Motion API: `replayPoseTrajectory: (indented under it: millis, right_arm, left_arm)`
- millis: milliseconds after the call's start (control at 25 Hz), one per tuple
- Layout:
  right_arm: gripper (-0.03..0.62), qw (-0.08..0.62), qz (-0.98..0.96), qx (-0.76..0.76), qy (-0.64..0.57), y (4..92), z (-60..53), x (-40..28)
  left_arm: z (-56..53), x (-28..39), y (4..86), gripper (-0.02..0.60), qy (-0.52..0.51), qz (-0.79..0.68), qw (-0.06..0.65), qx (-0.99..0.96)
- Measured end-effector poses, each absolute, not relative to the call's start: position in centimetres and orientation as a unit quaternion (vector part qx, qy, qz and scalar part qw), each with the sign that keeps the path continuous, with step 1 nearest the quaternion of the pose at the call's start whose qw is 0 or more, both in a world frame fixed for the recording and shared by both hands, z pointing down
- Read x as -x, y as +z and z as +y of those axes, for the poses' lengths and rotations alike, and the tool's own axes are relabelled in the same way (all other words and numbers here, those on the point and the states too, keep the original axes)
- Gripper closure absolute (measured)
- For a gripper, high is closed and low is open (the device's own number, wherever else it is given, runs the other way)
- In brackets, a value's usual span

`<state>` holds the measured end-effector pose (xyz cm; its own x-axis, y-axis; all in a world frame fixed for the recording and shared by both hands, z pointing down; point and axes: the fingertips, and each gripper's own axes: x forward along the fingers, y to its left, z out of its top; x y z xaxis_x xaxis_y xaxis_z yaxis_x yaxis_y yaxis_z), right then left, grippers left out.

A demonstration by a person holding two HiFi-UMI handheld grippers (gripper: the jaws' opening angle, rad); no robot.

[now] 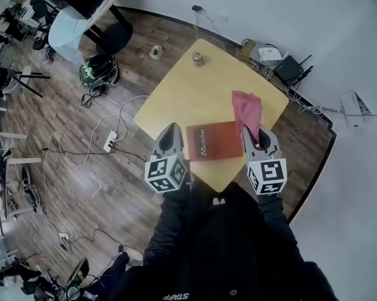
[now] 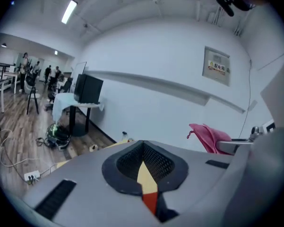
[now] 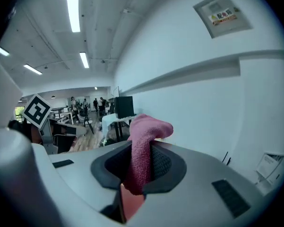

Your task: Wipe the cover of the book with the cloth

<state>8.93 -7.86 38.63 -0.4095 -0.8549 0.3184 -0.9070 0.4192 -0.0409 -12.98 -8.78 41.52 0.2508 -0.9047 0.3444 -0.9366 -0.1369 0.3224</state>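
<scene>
A red book (image 1: pixel 213 142) lies flat on the near part of the yellow table (image 1: pixel 188 96). My right gripper (image 1: pixel 261 144) hangs at the book's right edge, shut on a pink cloth (image 1: pixel 248 111) that stands up out of its jaws over the table. In the right gripper view the cloth (image 3: pixel 144 138) is pinched between the jaws of that gripper (image 3: pixel 142 162). My left gripper (image 1: pixel 170 140) hovers at the book's left edge. In the left gripper view, the jaws of that gripper (image 2: pixel 142 145) are shut with nothing between them. The cloth (image 2: pixel 210 136) shows to the right there.
A small brown cup (image 1: pixel 197 58) stands near the table's far corner. Cables and a power strip (image 1: pixel 110 142) lie on the wooden floor to the left. A black router (image 1: pixel 290 69) sits on the floor by the wall beyond the table. A desk and chair (image 1: pixel 91 17) stand far left.
</scene>
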Motion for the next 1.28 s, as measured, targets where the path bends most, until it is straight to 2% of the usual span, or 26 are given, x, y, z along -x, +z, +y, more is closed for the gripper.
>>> replayPoseTrajectory:
  millis: [240,440,1280]
  right_arm:
    - [0.514,0.057,-0.841,-0.537,0.032,28.7,-7.9,-8.2]
    - [0.516,0.021,-0.845,-0.533,-0.018,23.4,-7.9,-7.6]
    - [0.522,0.013,-0.832,-0.549,-0.071,20.1,-7.5,-8.3]
  left_arm:
    - [-9.5,12.3,29.4,0.548,-0.033,-0.625,0.146,-0.766]
    - [-9.4,10.7,23.4,0.548,-0.051,-0.614,0.090,-0.782]
    - [-9.3,8.8,20.4,0.546,-0.058,-0.607,0.051,-0.791]
